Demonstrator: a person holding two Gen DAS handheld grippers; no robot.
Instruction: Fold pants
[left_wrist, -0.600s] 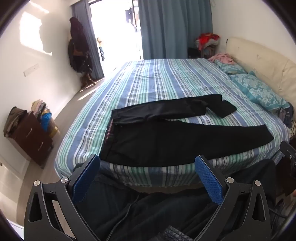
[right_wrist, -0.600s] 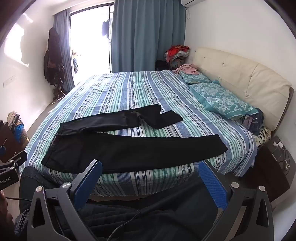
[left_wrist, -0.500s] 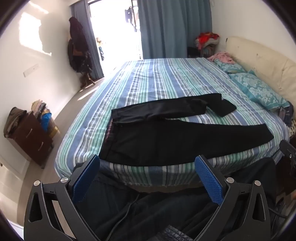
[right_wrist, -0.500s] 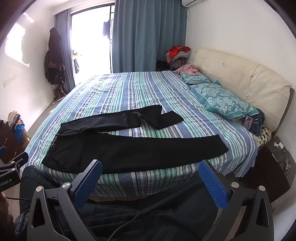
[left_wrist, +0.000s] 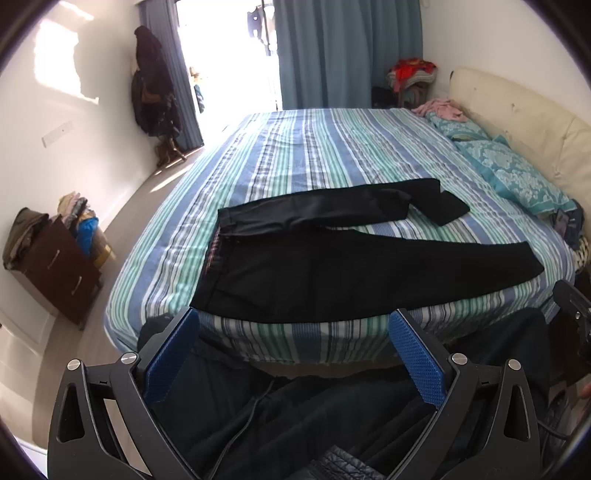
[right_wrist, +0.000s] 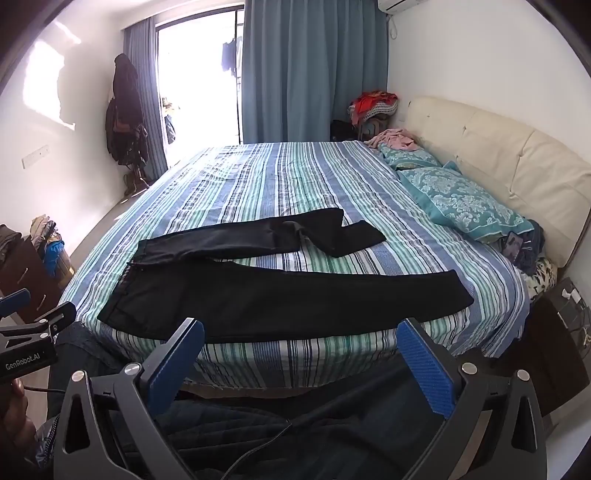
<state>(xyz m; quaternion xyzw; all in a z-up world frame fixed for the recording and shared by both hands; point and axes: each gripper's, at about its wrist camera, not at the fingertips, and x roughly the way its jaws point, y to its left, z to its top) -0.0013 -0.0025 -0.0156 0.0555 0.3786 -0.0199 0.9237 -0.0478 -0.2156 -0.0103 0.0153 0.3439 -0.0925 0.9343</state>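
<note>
Black pants (left_wrist: 332, 269) (right_wrist: 280, 295) lie spread on the striped bed (left_wrist: 325, 147) (right_wrist: 258, 184), waistband to the left. The near leg runs straight to the right along the bed's front edge. The far leg bends, its cuff folded back. My left gripper (left_wrist: 295, 354) hangs open in front of the bed, nothing between its blue pads (left_wrist: 417, 365). My right gripper (right_wrist: 299, 362) is open too, short of the bed edge and holding nothing. The left gripper's body (right_wrist: 33, 343) shows at the left edge of the right wrist view.
Teal pillows (right_wrist: 461, 203) and a cream headboard (right_wrist: 498, 162) line the bed's right side. A brown dresser (left_wrist: 55, 273) with piled clothes stands at the left. A coat rack (right_wrist: 123, 110) and blue curtains (right_wrist: 314, 70) are at the far wall. A person's dark clothing (left_wrist: 295, 417) lies below the grippers.
</note>
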